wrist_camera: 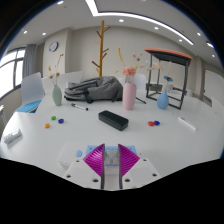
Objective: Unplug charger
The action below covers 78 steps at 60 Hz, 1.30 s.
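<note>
My gripper (pixel 110 160) is low over the white table (pixel 160 145), its magenta pads (pixel 93 160) close together. A small pale whitish block, apparently the charger (pixel 110 152), sits pinched between the pads; its shape is hard to make out. A black oblong block, likely the power strip (pixel 112 120), lies flat on the table a short way beyond the fingers, apart from them. No cable shows between the two.
Beyond the strip stand a pink vase (pixel 130 95), a green bottle (pixel 57 96), a grey bag (pixel 95 90) and a blue vase (pixel 164 99). An open laptop (pixel 30 95) is at the left. Small coloured pieces (pixel 153 124) lie scattered about.
</note>
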Motion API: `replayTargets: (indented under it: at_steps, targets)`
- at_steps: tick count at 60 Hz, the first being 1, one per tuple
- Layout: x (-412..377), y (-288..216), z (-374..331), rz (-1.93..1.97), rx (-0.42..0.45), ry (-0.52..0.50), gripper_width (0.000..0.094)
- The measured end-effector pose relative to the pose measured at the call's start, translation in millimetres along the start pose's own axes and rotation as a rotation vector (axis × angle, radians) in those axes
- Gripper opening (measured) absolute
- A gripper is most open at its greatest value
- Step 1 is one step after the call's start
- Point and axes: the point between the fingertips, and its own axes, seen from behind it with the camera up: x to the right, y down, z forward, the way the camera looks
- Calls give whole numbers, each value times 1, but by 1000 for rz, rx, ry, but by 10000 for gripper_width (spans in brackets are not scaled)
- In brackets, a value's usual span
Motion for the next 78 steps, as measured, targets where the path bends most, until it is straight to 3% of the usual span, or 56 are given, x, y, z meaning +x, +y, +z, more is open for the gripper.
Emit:
replayTargets:
  at_steps: [6, 9, 15, 25, 31, 42, 53, 55, 59, 62, 67, 78]
  targets:
    - [-3, -3, 1, 4, -20, -20, 60]
    - [-2, -10, -2, 33, -8, -36, 51]
    - [17, -96, -24, 15, 183, 1, 50]
    - [79, -160, -41, 103, 173, 45, 49]
    - [122, -144, -34, 100, 121, 92, 49]
    - [180, -70, -7, 53, 2, 149, 55]
    - [191, 0, 9, 53, -130, 121, 268]
    - [194, 5, 7, 50, -139, 131, 431]
    - [198, 2, -3, 50, -145, 146, 853]
    - [198, -5, -18, 65, -148, 156, 822]
    - [194, -25, -57, 72, -144, 160, 846]
    - [160, -63, -175, 43, -158, 98, 845]
